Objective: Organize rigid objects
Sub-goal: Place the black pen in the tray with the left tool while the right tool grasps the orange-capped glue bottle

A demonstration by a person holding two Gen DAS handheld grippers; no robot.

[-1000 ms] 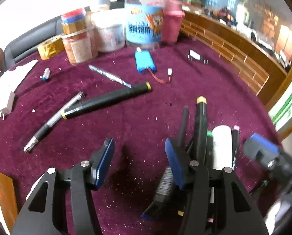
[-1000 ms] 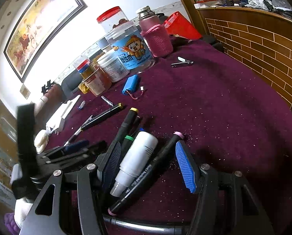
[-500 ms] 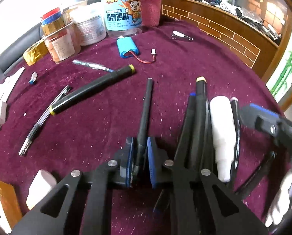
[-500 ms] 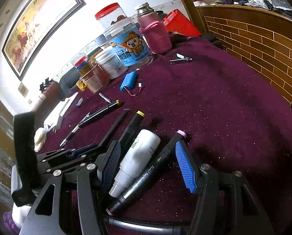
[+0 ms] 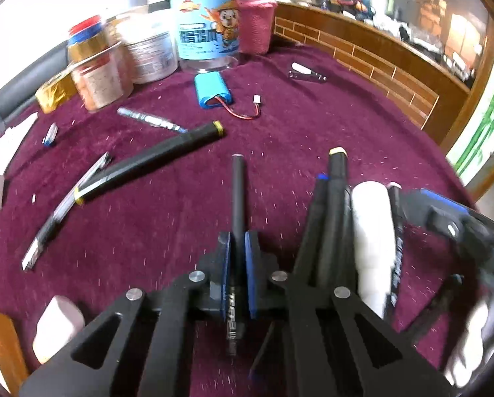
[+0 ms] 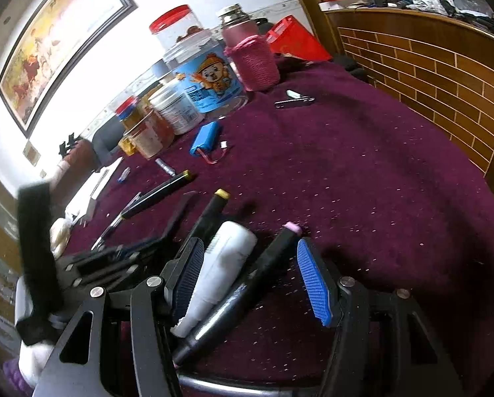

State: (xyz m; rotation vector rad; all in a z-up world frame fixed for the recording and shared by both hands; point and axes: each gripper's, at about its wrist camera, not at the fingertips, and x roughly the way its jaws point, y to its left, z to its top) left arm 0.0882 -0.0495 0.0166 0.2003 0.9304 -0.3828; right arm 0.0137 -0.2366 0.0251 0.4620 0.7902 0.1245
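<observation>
The left gripper (image 5: 237,248) is clamping a slim black pen (image 5: 237,195); just right, the wide-open right gripper (image 6: 247,264) is straddling gathered markers (image 6: 263,264); scattered pens ahead are waiting.

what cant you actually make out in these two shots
- Left wrist view: the print on the black pen held in the left hand-held gripper is too blurred to read.
- Left wrist view: the right hand-held gripper is smeared by motion blur, so its jaws are unclear there.
- Right wrist view: the lower ends of the white bottle and the pink-capped marker are hidden behind the right hand-held gripper's frame.
</observation>
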